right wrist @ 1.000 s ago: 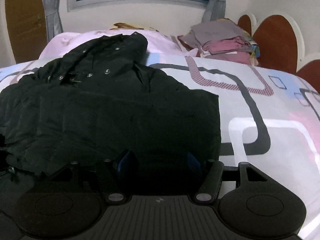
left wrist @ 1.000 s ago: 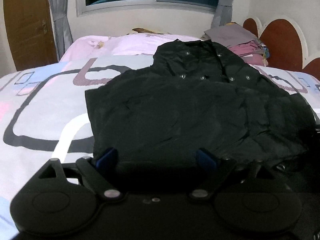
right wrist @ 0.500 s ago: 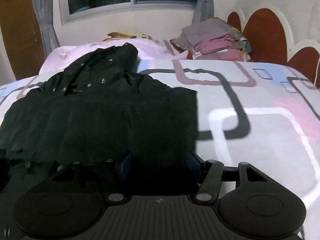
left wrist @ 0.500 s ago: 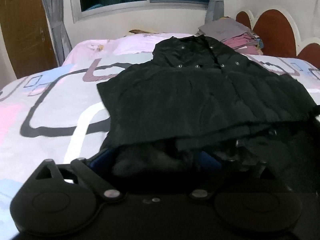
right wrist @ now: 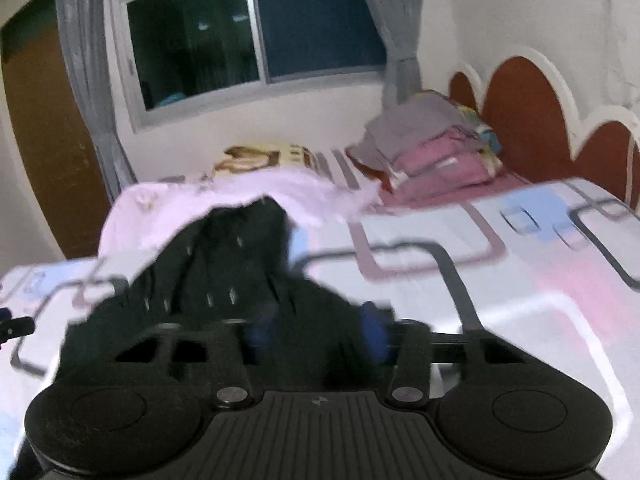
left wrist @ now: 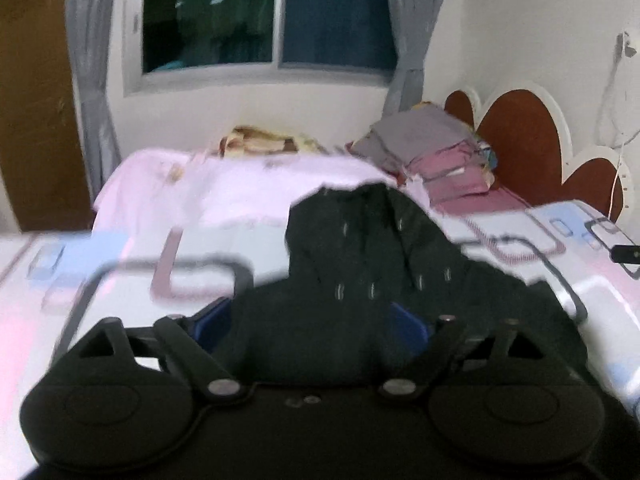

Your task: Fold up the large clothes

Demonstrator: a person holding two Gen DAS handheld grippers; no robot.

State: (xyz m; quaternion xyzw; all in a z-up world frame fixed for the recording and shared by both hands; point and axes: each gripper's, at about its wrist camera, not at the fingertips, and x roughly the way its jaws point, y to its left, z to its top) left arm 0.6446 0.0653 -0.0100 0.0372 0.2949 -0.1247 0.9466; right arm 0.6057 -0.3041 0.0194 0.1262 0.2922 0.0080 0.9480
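Right wrist: jacket edge beside bare bedspread.

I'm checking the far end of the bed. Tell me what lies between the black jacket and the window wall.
In the left wrist view, a pale pink cloth lies beyond the black jacket, and behind it a yellow-brown patterned item sits by the wall.

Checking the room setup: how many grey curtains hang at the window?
2. The left curtain hangs at the left edge of the window, and the right curtain hangs at its right edge. The pictures are blurred, but nothing suggests another is hidden.
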